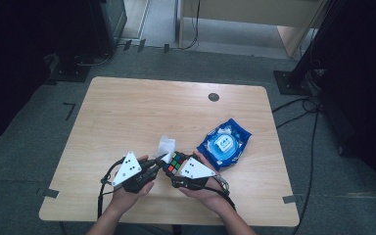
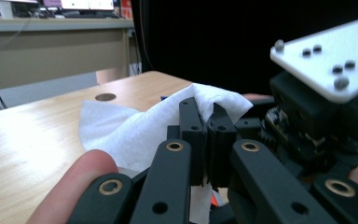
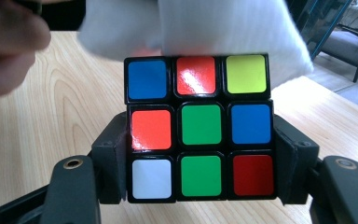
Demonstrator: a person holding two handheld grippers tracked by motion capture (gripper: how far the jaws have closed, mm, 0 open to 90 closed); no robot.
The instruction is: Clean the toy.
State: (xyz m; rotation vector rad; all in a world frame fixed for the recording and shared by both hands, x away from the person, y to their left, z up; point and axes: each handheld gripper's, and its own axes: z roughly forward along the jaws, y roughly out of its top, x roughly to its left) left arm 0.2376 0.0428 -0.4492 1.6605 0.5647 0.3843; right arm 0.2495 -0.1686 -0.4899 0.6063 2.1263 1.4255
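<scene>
In the high view the person holds both claws close together near the front edge of the desk (image 1: 127, 107); the left claw (image 1: 159, 160) carries a white wipe (image 1: 167, 146), the right claw (image 1: 172, 172) carries a colour cube (image 1: 176, 161), and a blue packet of wipes (image 1: 224, 143) lies just beside them on the right; at this size it is hard to tell whether the wipe already touches the cube. In the left gripper view the left claw (image 2: 208, 122) is narrow, its jaws pressed together on a fold of the wipe (image 2: 135, 126), which spreads out past the jaws. In the right gripper view the right claw (image 3: 200, 158) grips the cube (image 3: 200, 126) by its two sides, above the desk, and the wipe (image 3: 191, 28) hangs at the top edge of the cube. I judge that the wiping could fail in two ways; a strong rub may turn a layer of the cube or push it out of the side grip, and the thin wipe, held by only a small fold, may slip out or tear.
</scene>
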